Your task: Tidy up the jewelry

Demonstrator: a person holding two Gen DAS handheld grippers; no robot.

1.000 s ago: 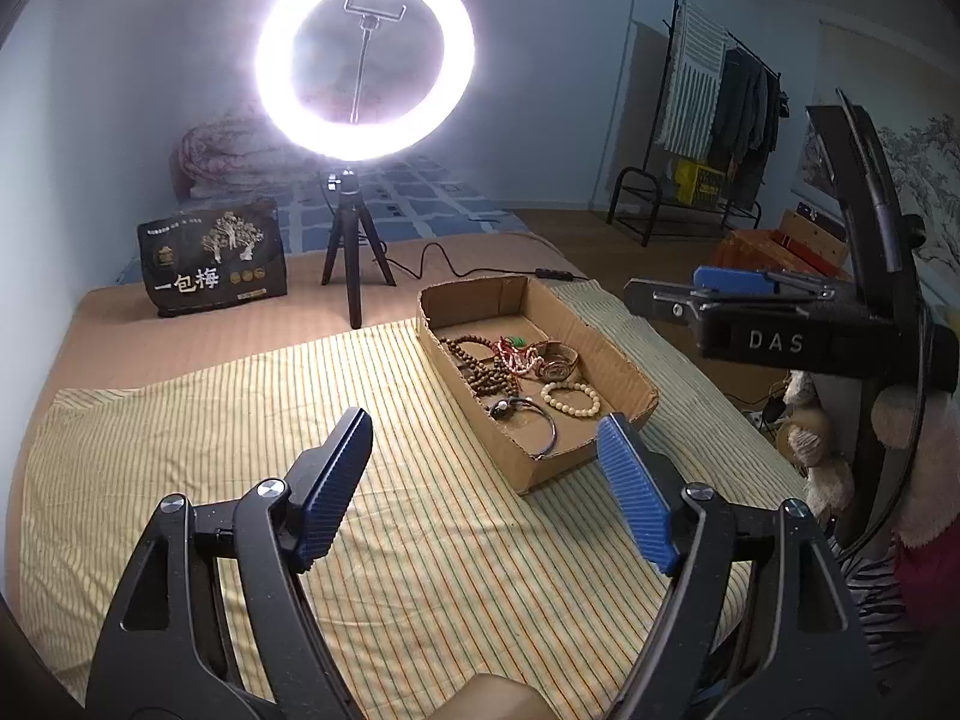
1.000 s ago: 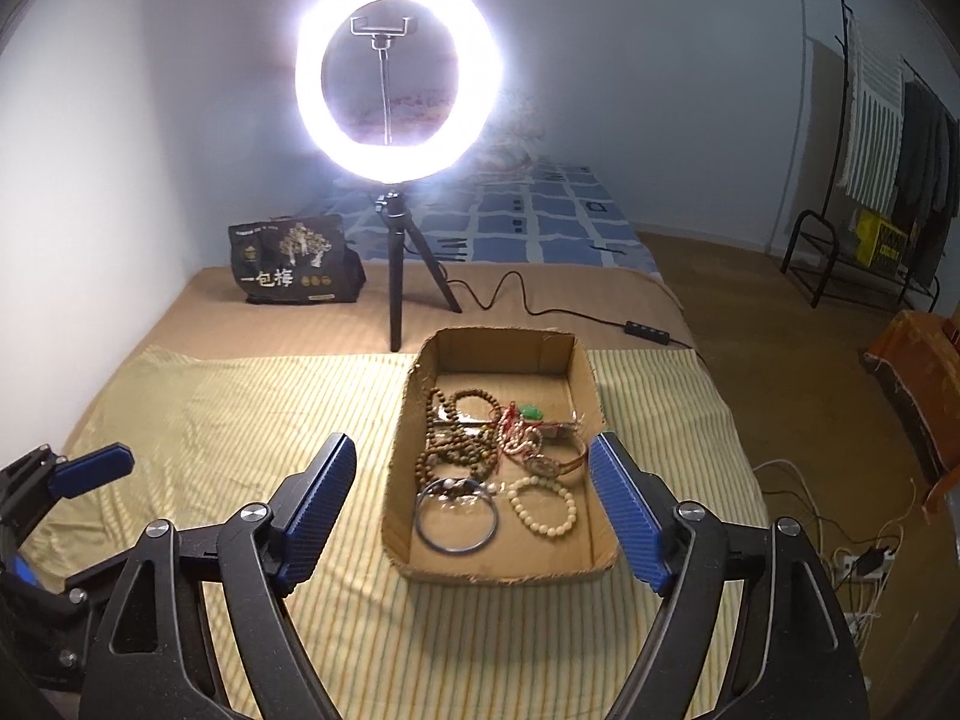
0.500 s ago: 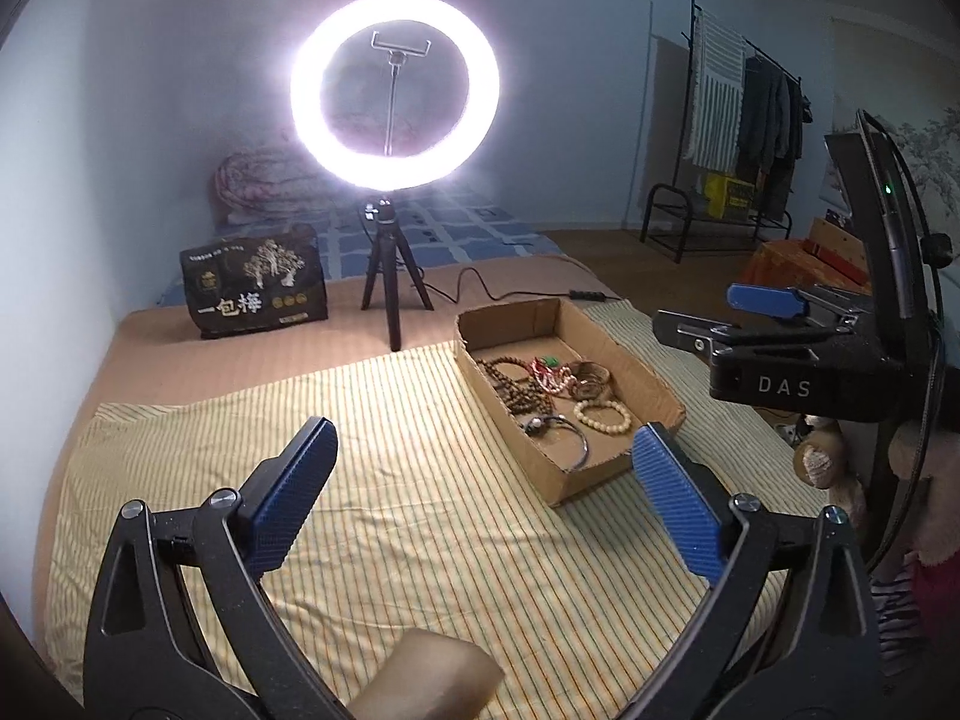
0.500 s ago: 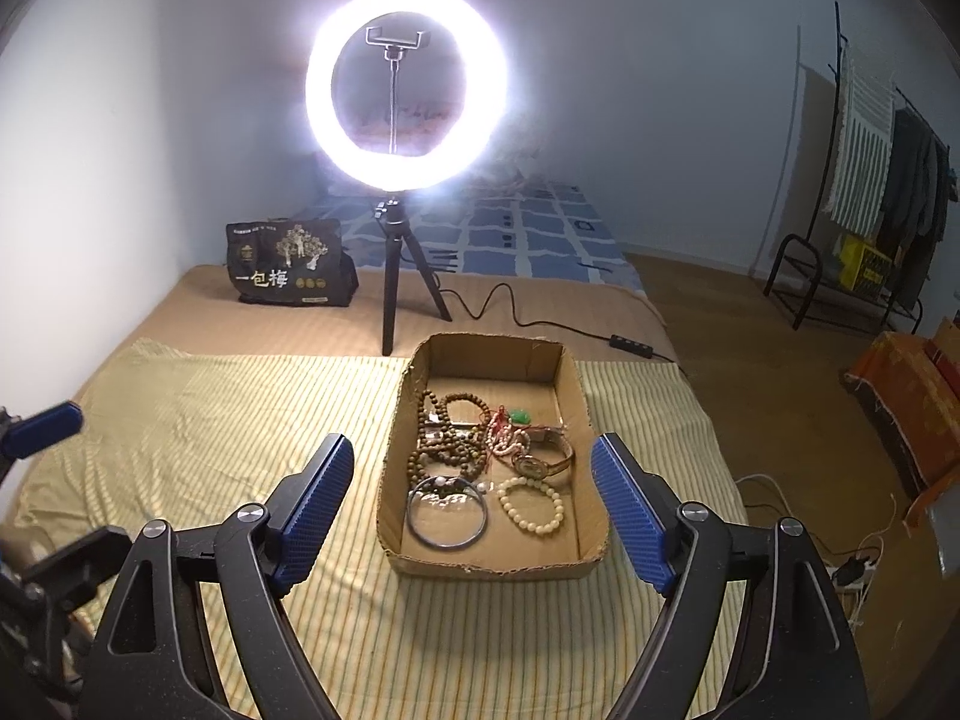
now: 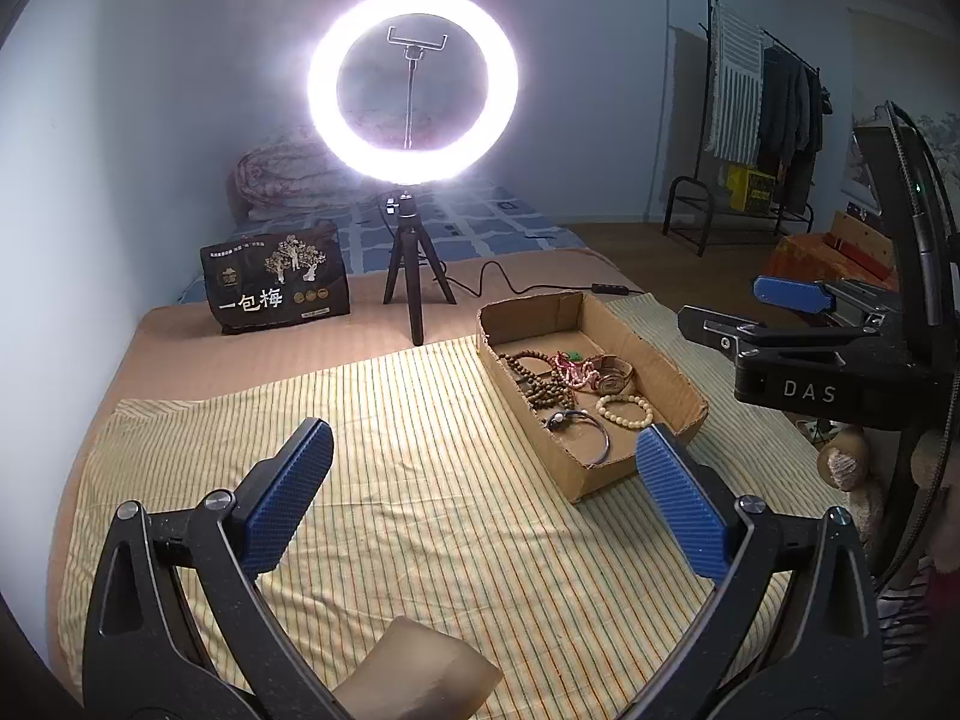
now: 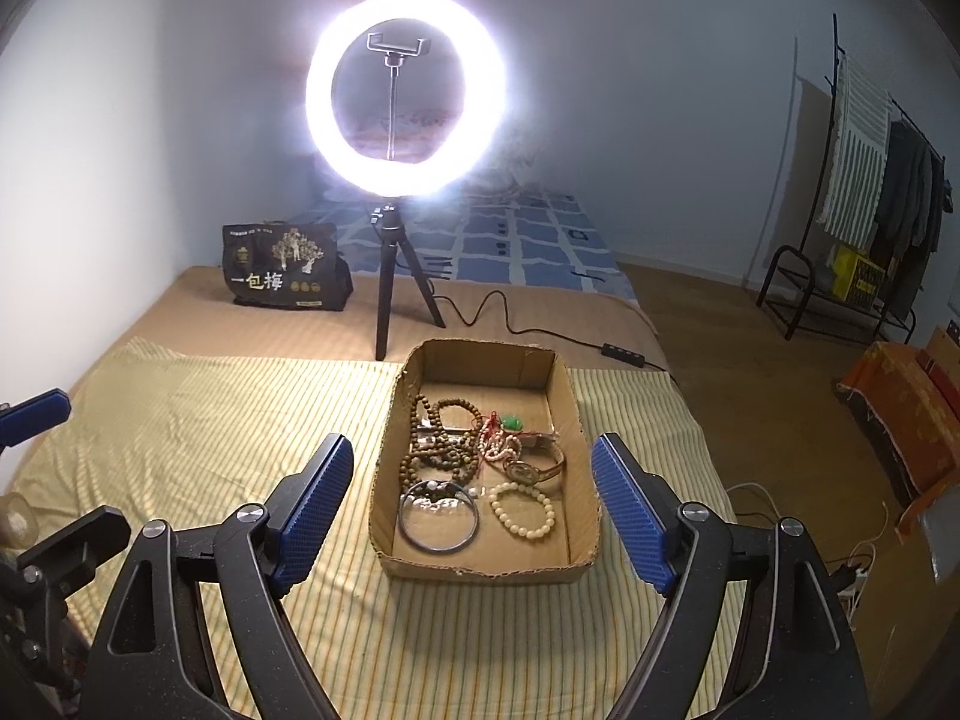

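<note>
A shallow cardboard box (image 6: 591, 516) (image 5: 678, 381) sits on a striped yellow cloth (image 6: 210, 432) (image 5: 420, 480). It holds brown bead strands (image 6: 438, 450) (image 5: 549, 393), a silver bangle (image 6: 439, 516) (image 5: 579, 423), a cream bead bracelet (image 6: 522, 509) (image 5: 624, 409), a wristwatch (image 6: 534, 467) and a red-and-pink piece with a green stone (image 6: 501, 429) (image 5: 573, 363). My right gripper (image 6: 474, 504) is open and empty, hovering over the box's near end. My left gripper (image 5: 480, 498) is open and empty above the cloth, left of the box. The right gripper shows in the left wrist view (image 5: 798, 324).
A lit ring light on a tripod (image 6: 396, 276) (image 5: 414, 276) stands behind the box, its cable (image 6: 540, 333) trailing right. A black printed bag (image 6: 282, 273) (image 5: 276, 279) stands at the back left. The bed edge and floor lie to the right, with a clothes rack (image 6: 864, 192).
Both grippers have drawn back and risen a little, so the box looks slightly farther off. Both stay open. The jewelry has not moved.
</note>
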